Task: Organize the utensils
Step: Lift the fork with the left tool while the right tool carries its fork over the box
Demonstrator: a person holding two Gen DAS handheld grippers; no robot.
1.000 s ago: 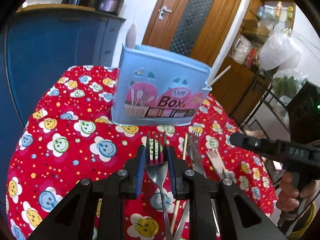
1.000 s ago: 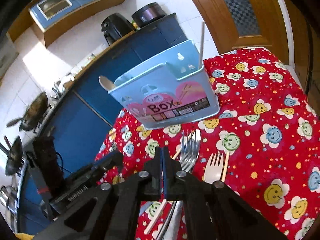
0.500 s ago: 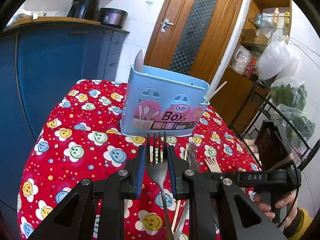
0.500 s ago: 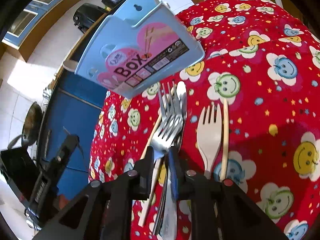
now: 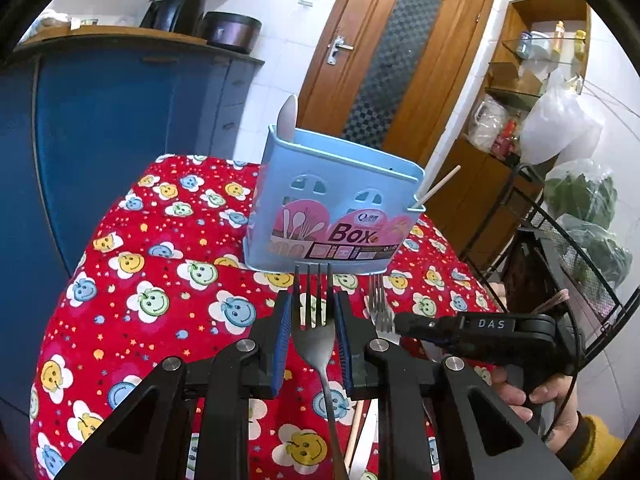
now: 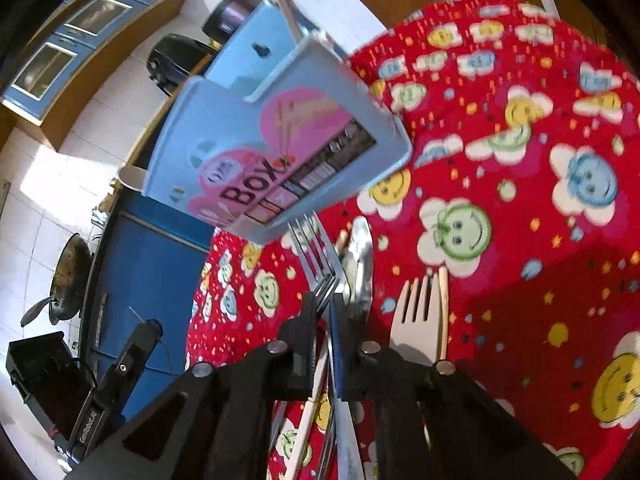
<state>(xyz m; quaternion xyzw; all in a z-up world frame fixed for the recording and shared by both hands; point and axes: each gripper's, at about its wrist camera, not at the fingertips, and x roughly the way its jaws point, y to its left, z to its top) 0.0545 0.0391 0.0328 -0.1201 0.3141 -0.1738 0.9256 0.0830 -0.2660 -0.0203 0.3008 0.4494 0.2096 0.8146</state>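
My left gripper [image 5: 311, 316] is shut on a steel fork [image 5: 314, 320], tines pointing at the blue utensil box [image 5: 332, 208], which stands on the red tablecloth just beyond. A pale spoon [image 5: 288, 116] and a chopstick [image 5: 438, 186] stand in the box. My right gripper [image 6: 323, 312] has its jaws closed around another steel fork [image 6: 316, 256] in the pile on the cloth, below the box [image 6: 272, 152]. A knife [image 6: 358, 264], a wooden fork [image 6: 416, 320] and chopsticks [image 6: 443, 312] lie beside it.
The right gripper's body [image 5: 480, 332] sits to the right of my left gripper, over the pile. A blue cabinet [image 5: 120, 140] stands left of the table, a wire rack [image 5: 568, 240] on the right, a wooden door [image 5: 392, 60] behind.
The left gripper rose and drew back with its fork. The right gripper dropped onto the pile, opened, and closed around a steel fork.
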